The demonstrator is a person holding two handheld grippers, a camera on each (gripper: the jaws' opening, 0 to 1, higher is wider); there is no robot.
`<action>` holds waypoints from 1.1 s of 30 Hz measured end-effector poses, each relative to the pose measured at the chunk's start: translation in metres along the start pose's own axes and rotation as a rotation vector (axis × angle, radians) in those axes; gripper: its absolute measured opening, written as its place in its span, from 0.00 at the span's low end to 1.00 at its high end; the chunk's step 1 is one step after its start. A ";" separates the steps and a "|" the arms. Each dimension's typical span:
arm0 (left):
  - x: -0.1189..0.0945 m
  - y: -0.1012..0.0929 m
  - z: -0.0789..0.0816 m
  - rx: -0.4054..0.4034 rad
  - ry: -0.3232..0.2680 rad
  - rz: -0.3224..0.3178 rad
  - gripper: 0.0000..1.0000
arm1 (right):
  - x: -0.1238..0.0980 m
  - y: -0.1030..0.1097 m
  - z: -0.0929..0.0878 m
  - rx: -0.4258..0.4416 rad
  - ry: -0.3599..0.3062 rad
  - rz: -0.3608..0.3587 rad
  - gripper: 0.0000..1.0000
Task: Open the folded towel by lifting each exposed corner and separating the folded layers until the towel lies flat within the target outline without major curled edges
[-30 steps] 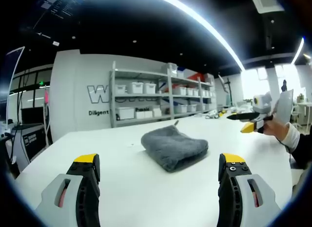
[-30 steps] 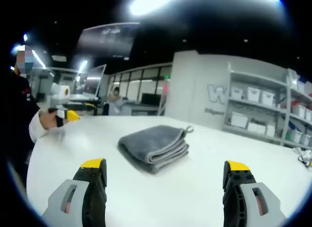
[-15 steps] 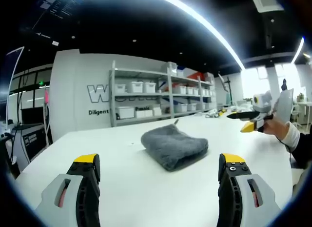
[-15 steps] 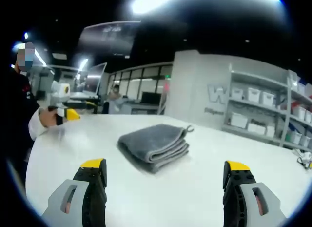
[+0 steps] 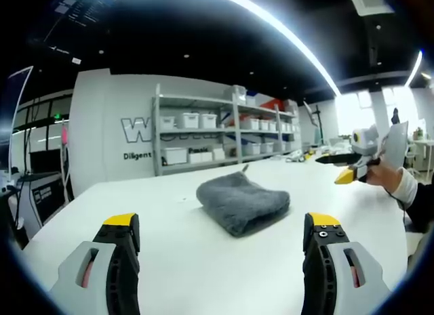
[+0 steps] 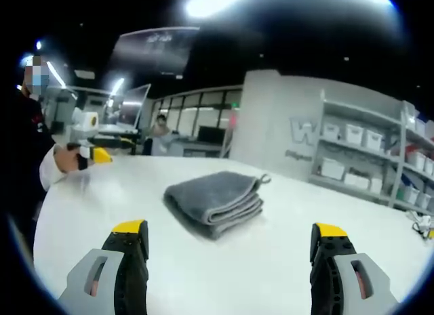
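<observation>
towel [image 5: 242,204] folded, mid-bench [image 5: 169,261], stacked edges facing right gripper [image 6: 230,244] | left gripper [image 5: 222,234] wide open, empty | right likewise | both well back, flanking towel for a corner lift

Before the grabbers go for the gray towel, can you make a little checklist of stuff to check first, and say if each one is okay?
1. Left gripper open with nothing in it: ok.
2. Right gripper open with nothing in it: ok.
3. Towel folded, lying on the white table, untouched: ok.
4. Layered edges face the right gripper view: ok.
5. Small loop tab at a far corner visible: ok.
6. Target outline on the table: cannot tell.
</observation>
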State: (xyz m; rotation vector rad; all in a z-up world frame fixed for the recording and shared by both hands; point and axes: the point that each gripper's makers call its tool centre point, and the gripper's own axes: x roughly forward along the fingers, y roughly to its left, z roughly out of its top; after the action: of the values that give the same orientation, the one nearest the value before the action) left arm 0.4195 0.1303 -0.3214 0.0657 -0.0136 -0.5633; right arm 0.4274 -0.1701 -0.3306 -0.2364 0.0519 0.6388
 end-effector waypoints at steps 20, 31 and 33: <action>-0.002 -0.004 0.001 0.006 -0.008 -0.013 0.96 | 0.012 -0.010 0.004 0.069 -0.059 -0.006 0.99; 0.000 -0.005 -0.001 0.016 0.008 -0.016 0.96 | 0.022 -0.021 0.005 0.059 -0.075 -0.048 0.97; 0.000 -0.005 -0.002 0.015 0.009 -0.017 0.96 | 0.024 -0.019 0.004 0.047 -0.067 -0.049 0.98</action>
State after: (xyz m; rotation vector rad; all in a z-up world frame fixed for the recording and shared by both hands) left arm 0.4170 0.1260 -0.3233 0.0831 -0.0084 -0.5795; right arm 0.4582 -0.1701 -0.3257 -0.1699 -0.0033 0.5959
